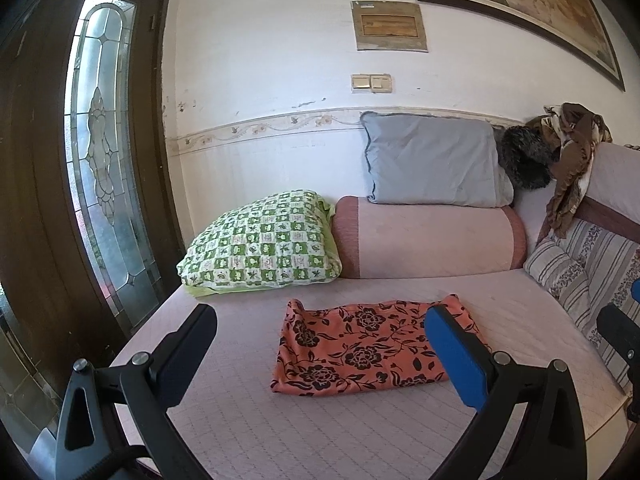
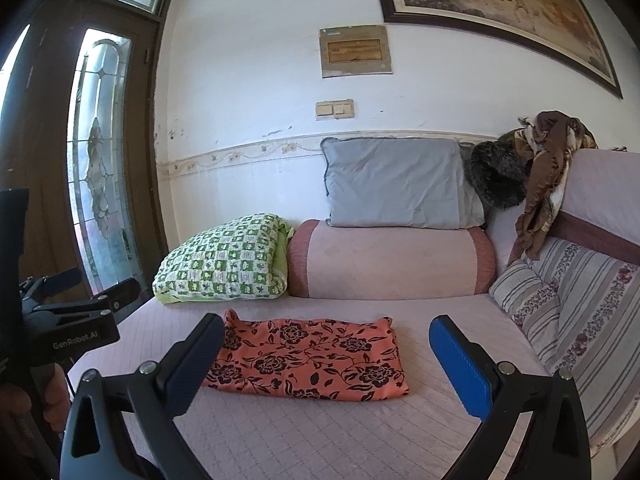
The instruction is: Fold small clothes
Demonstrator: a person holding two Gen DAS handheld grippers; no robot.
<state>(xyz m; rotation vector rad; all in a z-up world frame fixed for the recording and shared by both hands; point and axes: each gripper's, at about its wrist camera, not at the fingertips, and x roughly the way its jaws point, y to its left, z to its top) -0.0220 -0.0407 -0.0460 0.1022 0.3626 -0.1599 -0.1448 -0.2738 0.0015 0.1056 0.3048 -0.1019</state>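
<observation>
Left wrist view: orange floral garment (image 1: pixel 372 350), folded flat on the pink sofa seat (image 1: pixel 320 432), in front of the green checked pillow (image 1: pixel 260 242). Left gripper (image 1: pixel 320 340) spread wide, empty, above the seat short of the garment. Right wrist view only: hand (image 2: pixel 52 396) on left gripper's handle. Right gripper (image 2: pixel 326 344) likewise wide, empty.

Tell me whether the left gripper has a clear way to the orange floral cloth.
Probably yes. The left gripper is open and points at the orange floral cloth, which lies flat on the bed with nothing between them.
</observation>
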